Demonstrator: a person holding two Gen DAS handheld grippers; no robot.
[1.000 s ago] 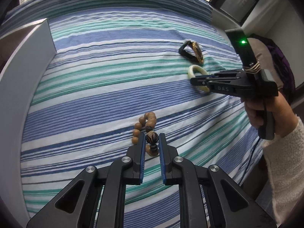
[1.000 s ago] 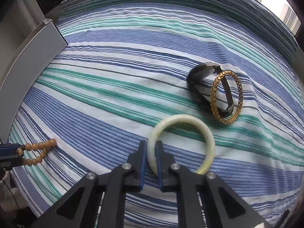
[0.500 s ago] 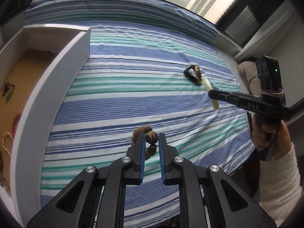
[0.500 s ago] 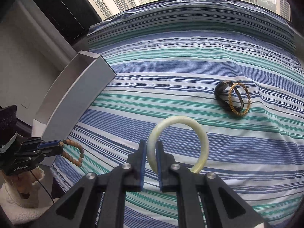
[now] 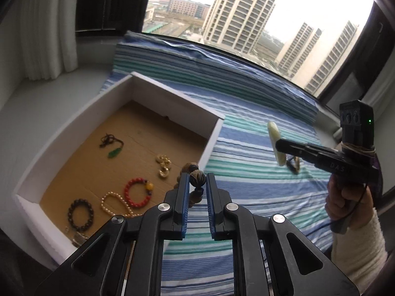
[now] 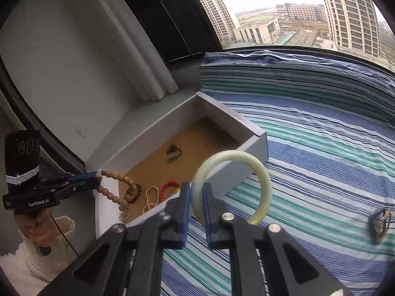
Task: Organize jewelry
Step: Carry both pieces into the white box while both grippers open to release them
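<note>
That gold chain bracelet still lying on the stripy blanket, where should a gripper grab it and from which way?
The gold chain bracelet leans on edge against a black band, not flat on the striped blanket. Probably best to come from above and pinch the top of its thin rim, one finger inside the loop and one outside, on the side away from the band.

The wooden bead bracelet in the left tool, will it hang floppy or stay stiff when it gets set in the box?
Probably floppy: the tan wooden bead bracelet droops in a loose loop from the left tool. Pinched only by its dark carved bead, it may swing. Round beads could roll slightly on the box floor.
</note>
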